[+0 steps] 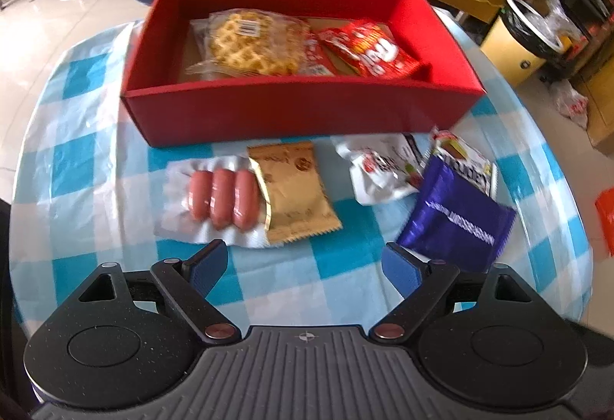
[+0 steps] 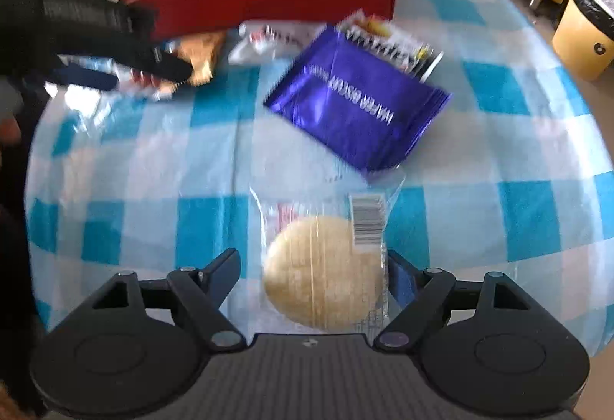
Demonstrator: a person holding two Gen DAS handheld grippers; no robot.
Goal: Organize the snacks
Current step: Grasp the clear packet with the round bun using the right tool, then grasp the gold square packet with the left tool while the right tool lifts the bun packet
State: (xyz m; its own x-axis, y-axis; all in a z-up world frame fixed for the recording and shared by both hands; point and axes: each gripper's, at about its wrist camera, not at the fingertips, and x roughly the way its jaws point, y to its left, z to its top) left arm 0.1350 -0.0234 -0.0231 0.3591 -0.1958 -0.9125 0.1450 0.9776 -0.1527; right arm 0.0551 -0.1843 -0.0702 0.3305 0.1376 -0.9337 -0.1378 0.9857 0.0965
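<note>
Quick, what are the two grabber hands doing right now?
Left gripper: open, holding nothing, above the tablecloth.
Right gripper: open around the round pastry packet, not squeezing it.

Bare tablecloth (image 1: pixel 307 278) lies open along the table's near edge; snack packets (image 1: pixel 295 190) crowd before the red box (image 1: pixel 291 109) at its far edge.

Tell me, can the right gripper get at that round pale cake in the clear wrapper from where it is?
Probably yes. The right gripper is open with the round cake between its fingers, and nothing covers the cake.
</note>
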